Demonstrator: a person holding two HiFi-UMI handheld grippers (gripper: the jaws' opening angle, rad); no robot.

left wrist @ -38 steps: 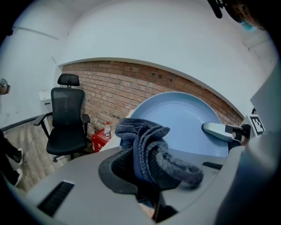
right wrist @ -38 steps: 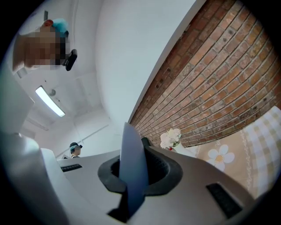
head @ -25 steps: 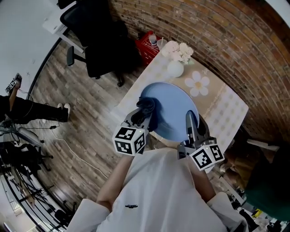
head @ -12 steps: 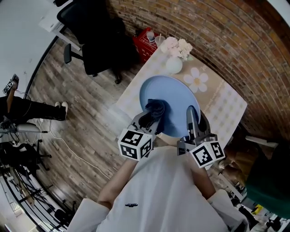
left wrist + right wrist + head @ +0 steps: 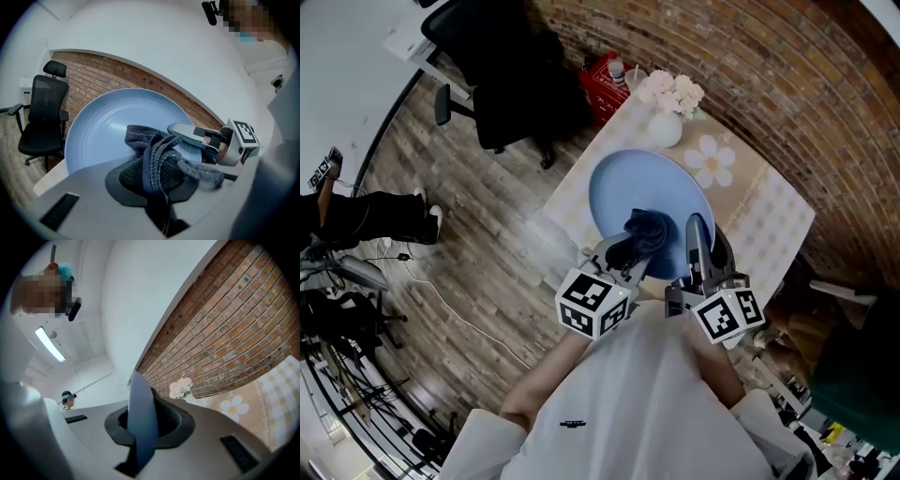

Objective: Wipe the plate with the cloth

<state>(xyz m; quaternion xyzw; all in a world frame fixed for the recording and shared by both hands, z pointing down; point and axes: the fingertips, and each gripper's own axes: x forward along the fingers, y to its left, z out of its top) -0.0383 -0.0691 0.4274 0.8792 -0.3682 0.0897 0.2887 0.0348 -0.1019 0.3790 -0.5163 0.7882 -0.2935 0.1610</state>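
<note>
L claw (image 5: 628,249) is clenched on a dark grey cloth (image 5: 646,229), which is bunched up and pressed to the face of the blue plate (image 5: 637,187). R claw (image 5: 697,246) is clamped on the plate's near rim; in the right gripper view that rim is seen edge-on between the jaws. The plate appears to be held up at a tilt over the tabletop (image 5: 773,225) rather than laid flat, though contact w/ the tabletop can't be ruled out. Wiping is judged to be under way.

Key relation: the cloth sits on the plate's near part, just beside the R claw, so most of the bare face lies ahead of the L claw, toward the flower vase (image 5: 667,131). The next stroke is prob. best taken away from the R claw, across the face. Cloth pressure must be met by the R grip, or the plate may twist in it.
</note>
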